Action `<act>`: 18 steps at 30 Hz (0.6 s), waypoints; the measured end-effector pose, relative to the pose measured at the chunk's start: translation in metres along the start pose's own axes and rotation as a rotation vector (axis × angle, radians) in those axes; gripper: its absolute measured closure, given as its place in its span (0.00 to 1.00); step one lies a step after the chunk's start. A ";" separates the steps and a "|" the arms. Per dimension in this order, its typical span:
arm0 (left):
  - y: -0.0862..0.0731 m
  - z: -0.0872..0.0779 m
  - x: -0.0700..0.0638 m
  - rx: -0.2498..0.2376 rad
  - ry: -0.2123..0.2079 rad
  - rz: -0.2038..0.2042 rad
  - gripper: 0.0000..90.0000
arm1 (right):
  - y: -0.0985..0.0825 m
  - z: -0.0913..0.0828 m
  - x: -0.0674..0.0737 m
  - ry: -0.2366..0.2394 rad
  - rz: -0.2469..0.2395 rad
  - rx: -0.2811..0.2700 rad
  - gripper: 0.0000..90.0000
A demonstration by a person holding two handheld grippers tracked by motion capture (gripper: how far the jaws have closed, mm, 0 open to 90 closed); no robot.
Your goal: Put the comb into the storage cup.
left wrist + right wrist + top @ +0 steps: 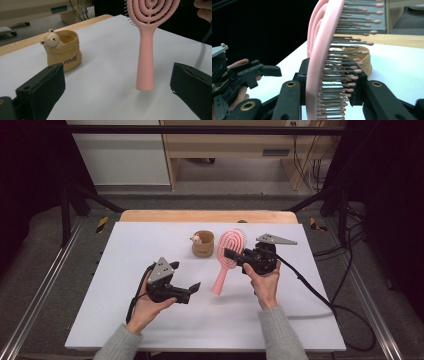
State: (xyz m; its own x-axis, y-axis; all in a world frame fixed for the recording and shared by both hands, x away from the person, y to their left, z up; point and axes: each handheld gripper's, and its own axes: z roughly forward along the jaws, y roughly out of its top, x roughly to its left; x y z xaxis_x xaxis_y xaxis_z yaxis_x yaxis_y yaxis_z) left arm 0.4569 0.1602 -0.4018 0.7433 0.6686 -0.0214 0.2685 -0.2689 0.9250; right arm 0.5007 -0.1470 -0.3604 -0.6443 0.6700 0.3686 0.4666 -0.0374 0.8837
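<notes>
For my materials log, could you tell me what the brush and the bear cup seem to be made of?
Brush: probably moulded plastic, matte pink, with smooth one-piece handle and dark bristles with pink ball tips. Bear cup: possibly glazed ceramic or resin, tan with a soft sheen and crumpled bag-like walls; the look leaves it open.

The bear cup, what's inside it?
The bear cup looks empty as far down as its open top shows; a little bear figure sits on its rim. The bottom is hidden by the cup's wall.
</notes>
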 end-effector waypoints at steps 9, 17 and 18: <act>-0.016 -0.018 0.019 -0.011 0.006 -0.026 0.00 | 0.006 -0.004 -0.001 -0.024 -0.041 -0.011 0.70; -0.031 -0.034 0.036 -0.020 0.025 -0.052 0.00 | 0.013 -0.006 0.002 -0.039 -0.069 -0.010 0.70; -0.034 -0.036 0.038 -0.021 0.030 -0.054 0.00 | 0.013 -0.006 0.002 -0.039 -0.071 -0.010 0.70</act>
State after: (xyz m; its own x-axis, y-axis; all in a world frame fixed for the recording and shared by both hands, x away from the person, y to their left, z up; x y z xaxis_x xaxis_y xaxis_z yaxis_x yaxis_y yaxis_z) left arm 0.4539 0.2196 -0.4199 0.7096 0.7020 -0.0604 0.2945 -0.2176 0.9305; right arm 0.5021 -0.1506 -0.3462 -0.6513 0.6998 0.2932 0.4141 0.0040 0.9102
